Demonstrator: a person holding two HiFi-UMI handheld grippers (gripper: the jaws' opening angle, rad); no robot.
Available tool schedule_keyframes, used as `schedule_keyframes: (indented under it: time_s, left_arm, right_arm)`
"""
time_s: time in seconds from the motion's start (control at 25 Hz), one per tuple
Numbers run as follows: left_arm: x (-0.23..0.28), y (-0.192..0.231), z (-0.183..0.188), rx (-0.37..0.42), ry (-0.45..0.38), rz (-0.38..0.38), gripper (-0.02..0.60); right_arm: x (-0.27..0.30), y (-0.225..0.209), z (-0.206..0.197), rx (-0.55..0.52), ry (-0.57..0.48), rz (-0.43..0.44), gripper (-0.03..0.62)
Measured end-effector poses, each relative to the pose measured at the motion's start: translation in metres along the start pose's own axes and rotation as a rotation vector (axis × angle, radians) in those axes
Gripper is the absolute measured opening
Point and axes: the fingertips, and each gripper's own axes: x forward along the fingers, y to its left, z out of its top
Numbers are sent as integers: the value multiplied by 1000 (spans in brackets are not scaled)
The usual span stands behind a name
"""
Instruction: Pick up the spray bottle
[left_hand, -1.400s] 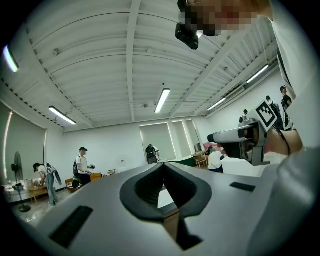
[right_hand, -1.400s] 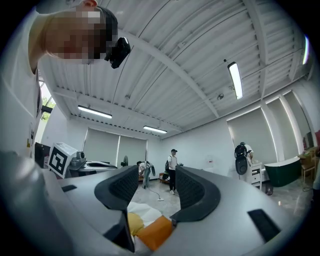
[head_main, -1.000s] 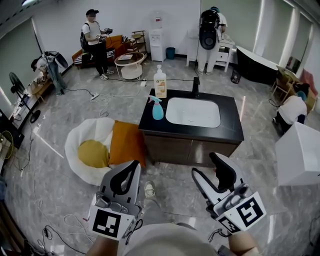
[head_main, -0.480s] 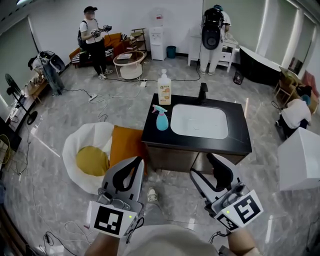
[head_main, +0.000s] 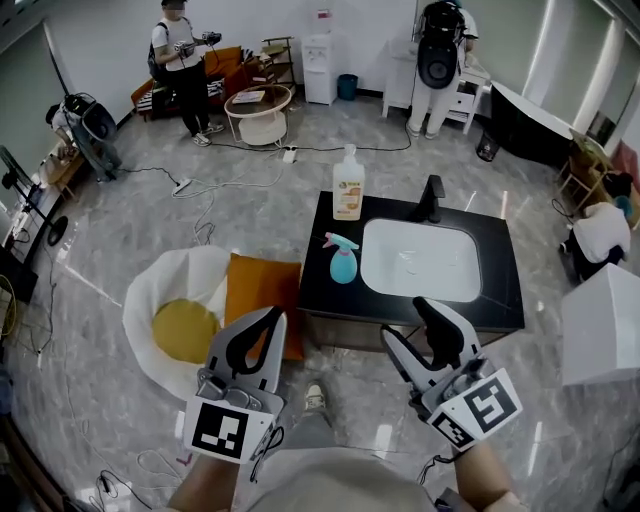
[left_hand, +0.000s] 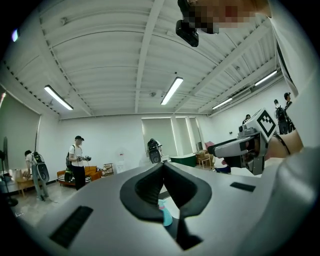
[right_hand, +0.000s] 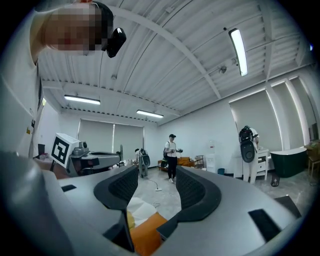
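A light-blue spray bottle with a pink trigger stands on the black countertop, left of the white sink basin. Through the left gripper view it shows as a small blue shape low between the fingers. My left gripper is held level, short of the counter's near left corner; its tips meet with nothing in them. My right gripper stands open and empty in front of the counter's near edge, below the basin. Both grippers are apart from the bottle.
A tall soap bottle and a black faucet stand at the counter's back. An orange cushion leans on the counter's left side, beside a white beanbag. Cables cross the floor. People stand at the back. A white box sits right.
The counter with the spray bottle has come closer and lower in the head view as both grippers moved forward toward it. Neither gripper's jaws have changed.
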Motion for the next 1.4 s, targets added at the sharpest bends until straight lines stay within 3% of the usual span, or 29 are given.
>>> schedule_keyframes:
  time_s: [0.4,0.72,1.08,1.4]
  left_arm:
    - [87,82,-44,7,52,-87,17]
    - [131,118,-90,-13,104,-141,17]
    - [170,108,-153,-105,213,-209,17]
    - [197,110,-202,-137,308,-173,17]
  right_arm:
    - [119,-52,-28,-14,52,-55,267]
    - [180,-76,-74,5,147,-57,276]
    - [209,-112,-143,33,255,-51,295]
    - [234,-140,-220,91,392,-12,301]
